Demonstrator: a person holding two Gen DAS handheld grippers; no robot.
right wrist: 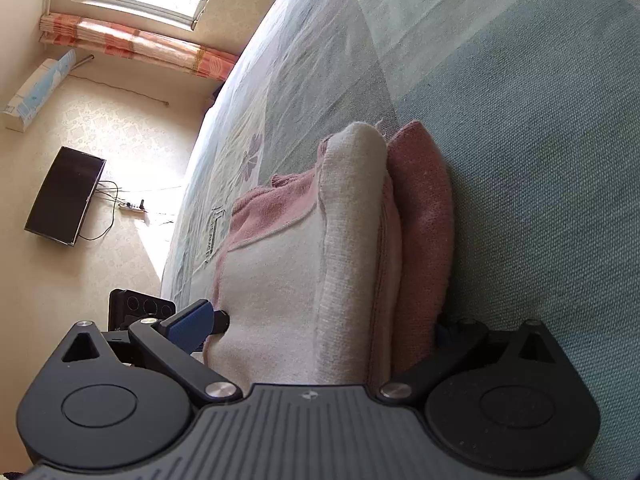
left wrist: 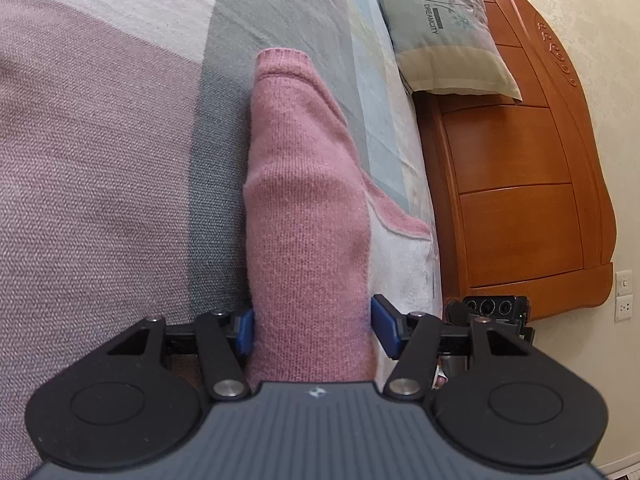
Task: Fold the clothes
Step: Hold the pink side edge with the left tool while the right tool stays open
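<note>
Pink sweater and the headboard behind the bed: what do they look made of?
Pink sweater: seems a soft, matte wool-like knit; fine knit stitches and fuzzy nap show, with a cream panel. Exact fibre unclear.
Headboard: looks like orange-brown wood, glossy varnish; panelled, with a carved scroll at the top.

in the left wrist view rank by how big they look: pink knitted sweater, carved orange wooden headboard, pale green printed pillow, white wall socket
1. Carved orange wooden headboard and pink knitted sweater: about alike in picture area, and the sweater sits far nearer the camera, so I won't rank them.
2. Pale green printed pillow.
3. White wall socket, clearly smallest.
</note>
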